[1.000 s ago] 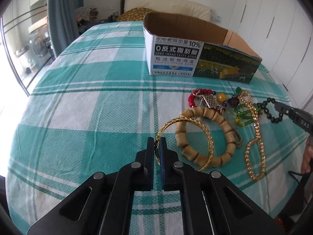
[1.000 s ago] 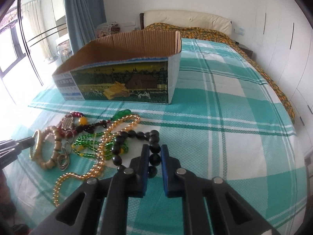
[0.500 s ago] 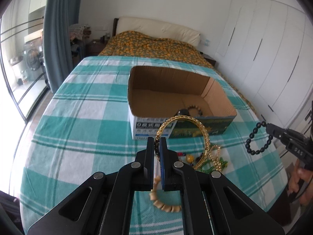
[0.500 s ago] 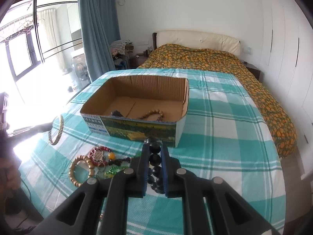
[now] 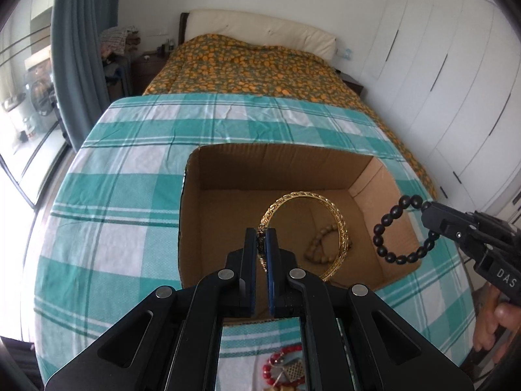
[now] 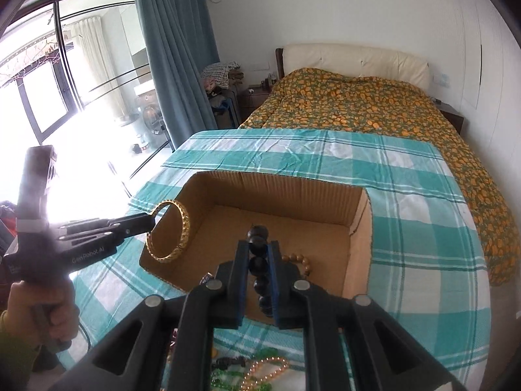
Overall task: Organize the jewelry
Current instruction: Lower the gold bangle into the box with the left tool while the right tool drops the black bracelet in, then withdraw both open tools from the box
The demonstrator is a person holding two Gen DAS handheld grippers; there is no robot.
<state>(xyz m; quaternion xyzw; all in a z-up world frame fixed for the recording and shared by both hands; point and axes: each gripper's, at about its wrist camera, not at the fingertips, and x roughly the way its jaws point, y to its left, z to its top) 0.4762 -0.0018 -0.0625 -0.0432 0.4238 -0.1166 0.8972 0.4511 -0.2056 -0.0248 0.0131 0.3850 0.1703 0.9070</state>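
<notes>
My left gripper (image 5: pixel 261 244) is shut on a gold bangle (image 5: pixel 338 224), which hangs above the open cardboard box (image 5: pixel 228 176). In the right wrist view the same gold bangle (image 6: pixel 182 224) hangs over the cardboard box's (image 6: pixel 276 189) left wall, held by the left gripper (image 6: pixel 150 220). My right gripper (image 6: pixel 259 254) is shut on a black bead bracelet (image 6: pixel 259 264), over the box's near side. In the left wrist view the black bead bracelet (image 5: pixel 387 221) dangles from the right gripper (image 5: pixel 425 208) above the box's right wall. A brown bead bracelet (image 5: pixel 317 244) lies on the box floor.
The box stands on a teal and white checked cloth (image 5: pixel 123 195). In front of the box lie a red bead bracelet (image 5: pixel 276 365), green beads (image 6: pixel 224 378) and a gold bead necklace (image 6: pixel 267 368). A bed with an orange-patterned cover (image 5: pixel 247 65) is behind. A hand (image 6: pixel 42 312) holds the left tool.
Both grippers lifted their pieces off the cloth and moved forward and up, from the jewelry pile to above the open box.
</notes>
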